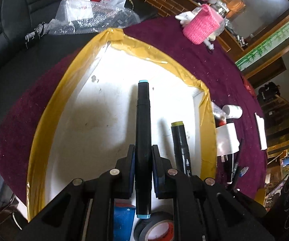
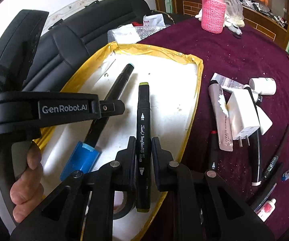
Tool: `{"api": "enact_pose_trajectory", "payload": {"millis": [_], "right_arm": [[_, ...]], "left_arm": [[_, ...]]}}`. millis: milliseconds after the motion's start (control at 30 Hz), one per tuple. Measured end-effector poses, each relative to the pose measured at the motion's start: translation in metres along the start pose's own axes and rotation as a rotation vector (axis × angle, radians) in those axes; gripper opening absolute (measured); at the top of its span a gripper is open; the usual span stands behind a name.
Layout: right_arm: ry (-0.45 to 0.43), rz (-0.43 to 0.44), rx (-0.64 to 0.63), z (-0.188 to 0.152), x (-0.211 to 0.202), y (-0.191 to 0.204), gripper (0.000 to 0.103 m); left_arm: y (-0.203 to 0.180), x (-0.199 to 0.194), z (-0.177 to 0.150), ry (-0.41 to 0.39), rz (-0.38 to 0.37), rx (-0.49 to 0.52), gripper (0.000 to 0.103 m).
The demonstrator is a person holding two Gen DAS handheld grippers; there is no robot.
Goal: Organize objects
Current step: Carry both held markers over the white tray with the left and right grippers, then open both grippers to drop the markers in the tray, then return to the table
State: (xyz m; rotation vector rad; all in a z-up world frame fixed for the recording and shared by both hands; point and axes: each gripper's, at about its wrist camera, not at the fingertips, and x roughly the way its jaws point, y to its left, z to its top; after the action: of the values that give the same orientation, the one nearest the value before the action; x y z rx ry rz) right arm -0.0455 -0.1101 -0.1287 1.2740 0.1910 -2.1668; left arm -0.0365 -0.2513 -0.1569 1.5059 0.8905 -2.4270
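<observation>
A white tray with a yellow taped rim (image 1: 144,49) (image 2: 160,53) lies on the maroon cloth. My left gripper (image 1: 143,152) is shut on a black marker with light blue caps (image 1: 143,120), held over the tray; this marker also shows in the right wrist view (image 2: 116,86). My right gripper (image 2: 143,146) is shut on a black marker with olive green caps (image 2: 143,124), over the tray's right side; it shows in the left wrist view (image 1: 179,140) too. The left gripper's body (image 2: 44,108) and the hand holding it fill the left of the right wrist view.
In the tray lie a roll of black tape (image 1: 154,229) and a blue object (image 2: 80,161). On the cloth right of the tray lie a white charger (image 2: 243,116), tubes (image 2: 220,116), a white bottle (image 2: 263,85) and several pens (image 2: 273,164). A pink knitted bottle cover (image 2: 212,14) stands at the back.
</observation>
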Motion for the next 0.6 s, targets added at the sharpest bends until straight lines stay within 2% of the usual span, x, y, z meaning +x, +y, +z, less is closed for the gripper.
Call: {"api": "enact_pose_trajectory", "payload": {"millis": [100,467,600], "right_arm": [[0.019,-0.006,-0.003,0.001,0.008,0.001,0.015],[0.043,-0.022,-0.019,0.002,0.021,0.008,0.015],[0.046,-0.029,-0.020,0.004,0.023,0.009,0.015]], "left_arm": [[0.003,0.005,0.001,0.023,0.010,-0.013,0.013],[-0.004,0.011,0.009,0.019,0.022,-0.031,0.013],[-0.002,0.010,0.008,0.016,0.005,-0.051,0.016]]}}
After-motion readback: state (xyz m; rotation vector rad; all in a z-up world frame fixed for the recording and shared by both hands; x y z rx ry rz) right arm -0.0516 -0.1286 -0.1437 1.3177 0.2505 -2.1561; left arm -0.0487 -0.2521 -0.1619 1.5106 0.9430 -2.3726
